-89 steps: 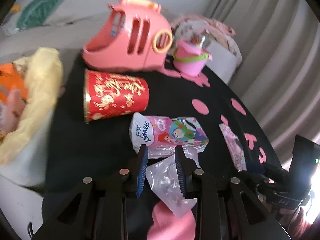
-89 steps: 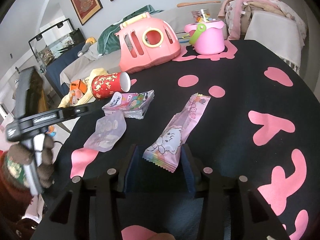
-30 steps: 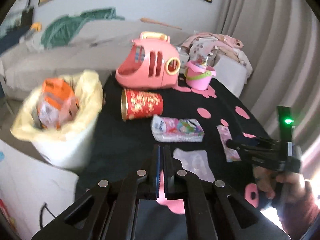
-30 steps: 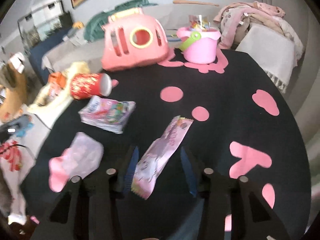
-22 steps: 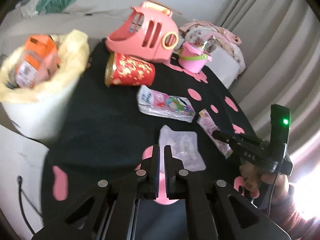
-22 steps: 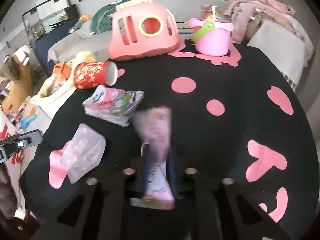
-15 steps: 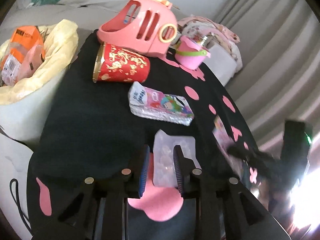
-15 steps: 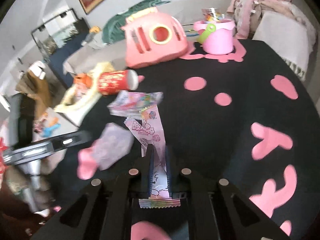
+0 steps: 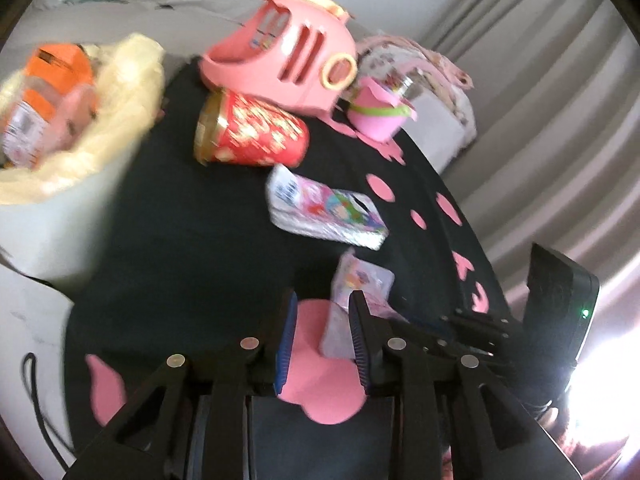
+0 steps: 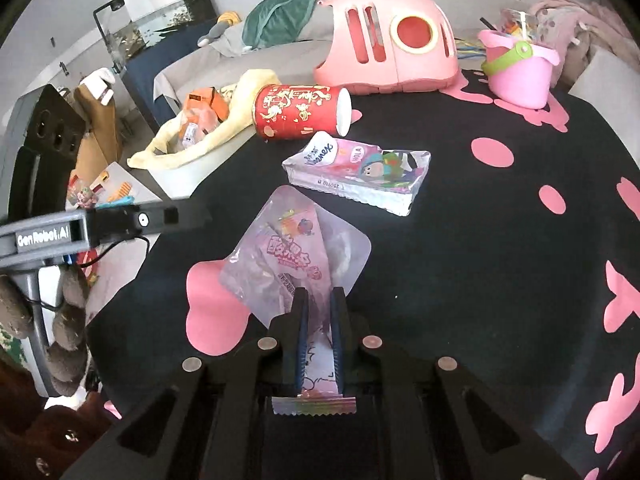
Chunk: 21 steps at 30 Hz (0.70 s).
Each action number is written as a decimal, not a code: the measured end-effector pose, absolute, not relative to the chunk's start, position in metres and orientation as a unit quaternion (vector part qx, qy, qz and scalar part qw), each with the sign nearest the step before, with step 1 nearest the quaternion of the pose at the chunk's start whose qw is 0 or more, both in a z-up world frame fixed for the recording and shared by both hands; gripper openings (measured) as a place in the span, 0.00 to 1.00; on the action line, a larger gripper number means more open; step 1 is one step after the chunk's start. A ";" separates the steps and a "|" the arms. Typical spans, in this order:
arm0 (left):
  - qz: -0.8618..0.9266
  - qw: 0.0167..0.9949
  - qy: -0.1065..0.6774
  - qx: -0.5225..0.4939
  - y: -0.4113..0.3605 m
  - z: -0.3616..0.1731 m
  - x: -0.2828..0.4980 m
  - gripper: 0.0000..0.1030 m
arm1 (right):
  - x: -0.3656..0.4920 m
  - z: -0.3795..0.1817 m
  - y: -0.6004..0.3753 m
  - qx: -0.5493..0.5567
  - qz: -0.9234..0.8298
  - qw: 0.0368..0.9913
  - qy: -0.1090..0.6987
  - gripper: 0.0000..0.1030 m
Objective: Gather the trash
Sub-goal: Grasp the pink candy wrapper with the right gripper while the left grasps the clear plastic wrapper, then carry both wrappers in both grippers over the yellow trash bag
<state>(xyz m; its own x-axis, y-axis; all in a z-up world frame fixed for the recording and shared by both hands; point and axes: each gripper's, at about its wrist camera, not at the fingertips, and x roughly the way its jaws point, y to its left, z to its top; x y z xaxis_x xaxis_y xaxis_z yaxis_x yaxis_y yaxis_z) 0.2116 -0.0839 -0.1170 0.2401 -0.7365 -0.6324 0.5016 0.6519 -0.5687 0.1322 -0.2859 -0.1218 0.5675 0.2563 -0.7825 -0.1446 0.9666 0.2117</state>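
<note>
- The right gripper (image 10: 319,336) was clamped on a long pink snack wrapper with a cartoon print (image 10: 298,264), its serrated rainbow end poking out behind the pads and the rest hanging forward over the table.
- That wrapper overlapped a clear crumpled plastic pouch (image 10: 344,258) lying on the black tablecloth with pink blotches (image 10: 500,280); whether the two touched, I could not tell.
- The left gripper (image 9: 322,340) had its jaws apart, having just been opening, with nothing pressed between the blue pads; the pouch (image 9: 362,280) sat just ahead, partly between the tips.
- Risk: the thin wrapper was pinched near one end only, so a quick swing toward the bin might let it slide free or drag the pouch along.
- Risk: the pouch looked flat and slippery, so the left jaws could close on cloth and miss the film.
- Risk: with both tools crowded over one spot, they could knock each other.
- The right wrist view alone showed the wrapper's grip, plus the person's left hand in a brown fuzzy glove (image 10: 64,320).
- The left wrist view, blurred, showed more of the white bin with a pale yellow liner (image 9: 100,120), holding orange packaging, beside the table edge.
- Left to collect, I judged: the red paper cup with gold print (image 10: 300,110) on its side and the pink tissue pack (image 10: 360,174).
</note>
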 end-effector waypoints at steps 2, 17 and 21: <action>-0.410 0.768 0.476 -0.126 -0.092 -0.121 0.212 0.28 | 0.131 -0.123 -0.287 0.064 0.115 0.883 0.450 0.10; -0.417 0.728 0.521 -0.158 -0.133 -0.135 0.247 0.21 | 0.123 -0.122 -0.289 0.069 0.123 0.886 0.443 0.10; -0.410 0.731 0.522 -0.157 -0.128 -0.135 0.243 0.09 | 0.117 -0.118 -0.296 0.062 0.115 0.887 0.443 0.10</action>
<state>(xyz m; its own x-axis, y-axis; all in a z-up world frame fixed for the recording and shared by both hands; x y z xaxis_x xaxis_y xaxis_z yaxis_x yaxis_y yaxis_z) 0.2430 -0.1277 -0.1351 0.1190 -0.7632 -0.6351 0.4364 0.6148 -0.6570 0.1175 -0.2962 -0.1184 0.5814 0.2591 -0.7712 -0.1494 0.9658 0.2119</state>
